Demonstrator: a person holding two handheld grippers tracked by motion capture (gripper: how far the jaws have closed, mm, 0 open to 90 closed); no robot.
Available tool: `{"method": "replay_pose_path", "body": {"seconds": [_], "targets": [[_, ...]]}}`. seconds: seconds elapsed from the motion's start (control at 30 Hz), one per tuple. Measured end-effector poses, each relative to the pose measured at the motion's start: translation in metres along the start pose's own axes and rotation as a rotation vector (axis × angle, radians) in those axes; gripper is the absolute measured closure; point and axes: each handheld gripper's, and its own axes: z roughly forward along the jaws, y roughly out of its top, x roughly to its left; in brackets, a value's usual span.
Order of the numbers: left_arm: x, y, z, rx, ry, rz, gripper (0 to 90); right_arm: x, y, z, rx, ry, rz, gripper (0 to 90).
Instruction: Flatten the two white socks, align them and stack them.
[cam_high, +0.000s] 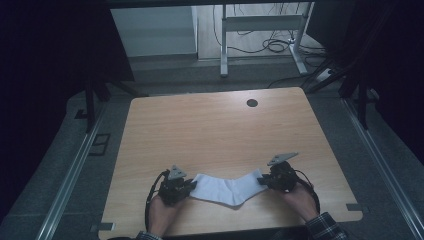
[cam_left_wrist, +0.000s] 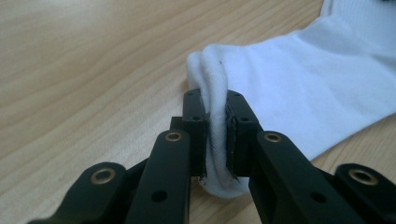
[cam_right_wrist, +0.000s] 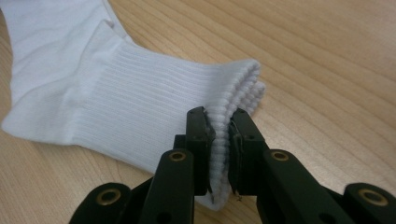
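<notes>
A: Why's each end of the sock (cam_high: 226, 189) pinched?

B: Prob. to keep it stretched flat for straightening or folding, that's my guess. Left gripper (cam_high: 192, 185) has its jaws closed down on the smooth toe end; in the left gripper view the cloth bunches between the pads (cam_left_wrist: 200, 140). Right gripper (cam_high: 263, 181) is clamped the same way on the ribbed cuff (cam_right_wrist: 233, 93), both layers squeezed together in the right gripper view.

A: Any gap in the jaws?

B: Only the cloth's thickness, both sides. Nothing else held.

A: Where's it sit on the table (cam_high: 215, 125)?

B: Near the front edge, about midway between the front corners, closer to the person's hands than to the round hole (cam_high: 252, 103) by the back edge.

A: Which way does it run?

B: Long axis roughly parallel w/ the front edge, left to right. Toe points to the left edge, cuff to the right edge. Not dead straight tho: the heel bend dips toward the front edge, so it makes a shallow V. Middle looks to rest on the wood; ends lifted a bit, can't tell how much.
</notes>
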Motion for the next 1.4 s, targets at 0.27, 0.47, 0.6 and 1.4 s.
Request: {"method": "replay_pose_path", "body": {"seconds": [0.27, 0.47, 0.6, 1.4], "targets": [[0.004, 0.014, -0.006, -0.038, 0.006, 0.011, 80.6, -0.005, 0.011, -0.013, -0.061, -0.026, -0.008, 79.0], [0.009, 0.032, -0.007, -0.058, 0.026, 0.035, 80.5, -0.009, 0.026, -0.020, -0.094, -0.053, -0.014, 79.0], [0.016, 0.045, -0.007, -0.072, 0.039, 0.037, 80.5, -0.014, 0.036, -0.020, -0.108, -0.068, -0.010, 79.0], [0.052, 0.083, 0.021, -0.063, 0.124, 0.019, 80.2, -0.041, 0.072, 0.000, -0.130, -0.128, 0.023, 78.9]]}}
